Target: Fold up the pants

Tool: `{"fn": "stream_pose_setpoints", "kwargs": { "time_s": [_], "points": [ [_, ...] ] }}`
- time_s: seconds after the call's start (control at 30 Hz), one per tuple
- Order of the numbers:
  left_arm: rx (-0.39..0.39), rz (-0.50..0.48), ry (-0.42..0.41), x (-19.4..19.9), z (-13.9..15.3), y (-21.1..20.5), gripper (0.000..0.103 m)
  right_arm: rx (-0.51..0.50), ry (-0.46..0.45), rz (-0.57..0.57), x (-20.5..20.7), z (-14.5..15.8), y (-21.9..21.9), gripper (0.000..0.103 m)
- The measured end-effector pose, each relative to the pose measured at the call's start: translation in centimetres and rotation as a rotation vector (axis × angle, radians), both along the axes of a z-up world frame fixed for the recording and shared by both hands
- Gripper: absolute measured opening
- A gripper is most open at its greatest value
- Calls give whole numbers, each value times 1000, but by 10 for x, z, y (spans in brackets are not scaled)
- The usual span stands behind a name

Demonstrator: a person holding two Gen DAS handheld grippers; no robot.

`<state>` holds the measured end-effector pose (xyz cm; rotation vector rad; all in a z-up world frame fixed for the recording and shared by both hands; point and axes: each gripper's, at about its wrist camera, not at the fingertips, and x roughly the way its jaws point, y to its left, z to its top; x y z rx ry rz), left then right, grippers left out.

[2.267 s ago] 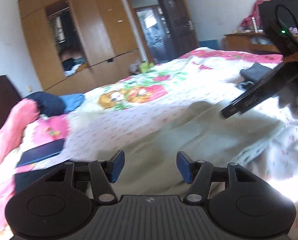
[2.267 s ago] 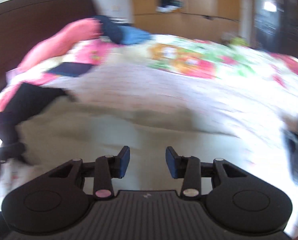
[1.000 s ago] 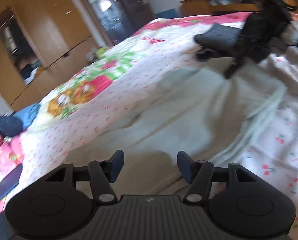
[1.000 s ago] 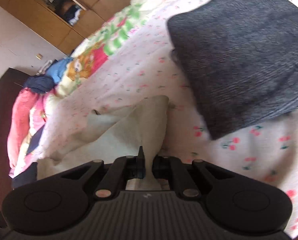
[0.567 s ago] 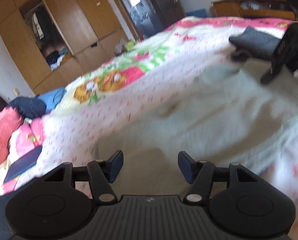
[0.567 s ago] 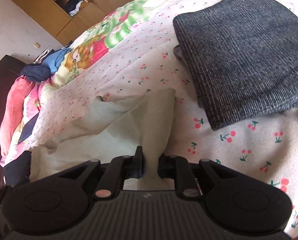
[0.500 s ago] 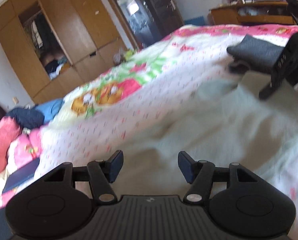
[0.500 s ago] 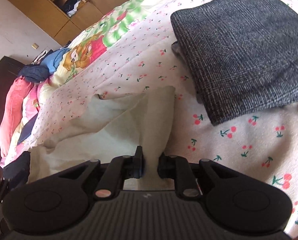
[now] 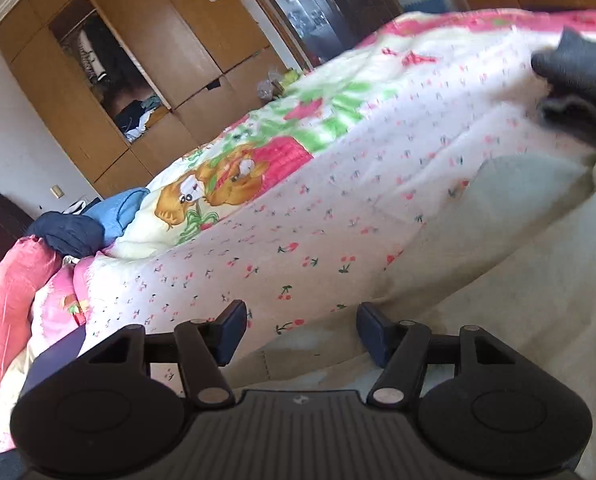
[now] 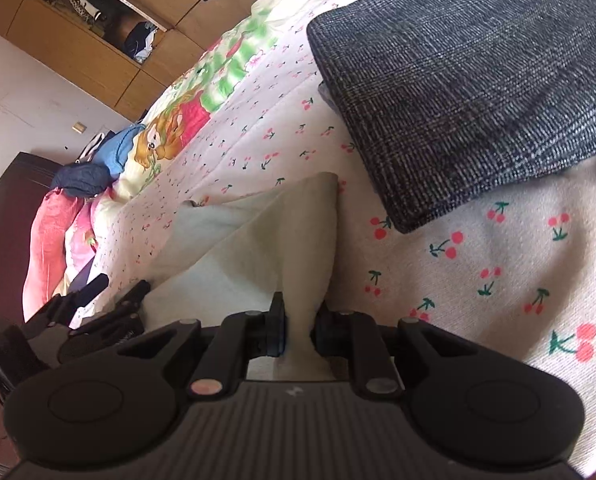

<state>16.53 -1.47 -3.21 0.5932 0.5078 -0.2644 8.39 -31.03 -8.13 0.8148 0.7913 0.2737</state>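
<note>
pants: pale beige pants (image 10: pixel 258 240) lie spread on the cherry-print bedspread (image 10: pixel 497 248); one end is drawn up into a ridge, and in the left wrist view the rest (image 9: pixel 517 280) runs off to the right and near side.
handling (judged): soft, light, limp cloth; it will sag and drag along the bed instead of holding a shape, and a thin pinch could slip.
where to hold (judged): at corners and hems, with both layers together; the free near edge under the left claw looks the natural second hold.
right gripper: right gripper (image 10: pixel 299 330) is clenched on a bunched fold of the pants; cloth fills the narrow gap between its jaws and rises away from them toward the far end.
left gripper: left gripper (image 9: pixel 301 322) is released, jaws wide apart, holding nothing; it hovers over the pants' near edge, its right finger above cloth, its left above bare bedspread.
contact: whether the left fingers touch the cloth, I cannot tell.
neighbours: a folded dark grey garment (image 10: pixel 477 80) lies just right of and beyond the pinched end, close but apart from it.
surroundings: a pink pillow (image 9: pixel 14 292) and blue clothes (image 9: pixel 98 220) lie far left; a wooden wardrobe (image 9: pixel 146 64) stands behind.
</note>
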Motion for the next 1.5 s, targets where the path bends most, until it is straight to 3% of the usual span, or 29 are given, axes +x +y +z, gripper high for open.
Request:
{"fn": "stream_pose_setpoints", "kwargs": {
  "time_s": [0.1,0.17,0.27,0.33,0.4,0.47,0.57,0.63,0.73,0.83,0.97,1.13,1.23,1.4,1.5],
  "points": [
    [-103,-2,-35,-31,23,16,75,6,-12,-1,-3,0,0,16],
    [-117,-45,-24,-57,24,20,75,15,-7,1,-3,-3,2,16],
    [-64,-135,63,-97,8,21,75,44,0,-13,-5,-5,2,16],
    [13,-209,120,-123,-9,22,75,57,5,-17,-7,-5,-1,16],
    [94,-262,31,-149,-17,26,75,67,13,-11,-8,-5,-3,16],
    [128,-298,-18,-158,-10,26,75,68,17,-6,-11,-3,-3,17],
    [39,-259,-50,-149,5,25,77,88,25,3,-18,-3,0,26],
    [24,-242,-57,-139,4,21,77,89,35,-1,-25,-2,0,27],
    [-33,-286,18,-135,1,16,77,77,53,4,-32,-3,-1,26],
    [-56,-318,35,-146,-8,14,77,110,61,-30,-35,5,-3,9],
    [-107,-302,85,-151,-13,27,77,153,-14,-38,-35,46,8,8],
    [-214,-253,157,-131,-4,46,77,139,-97,42,-11,110,64,8],
    [-290,-188,138,-128,9,72,77,107,-122,117,9,132,119,8],
    [-384,-59,147,-134,17,116,77,-51,-94,259,44,132,221,8],
    [-454,-39,130,-136,24,129,78,-114,-55,320,52,119,267,8]
  ]
}}
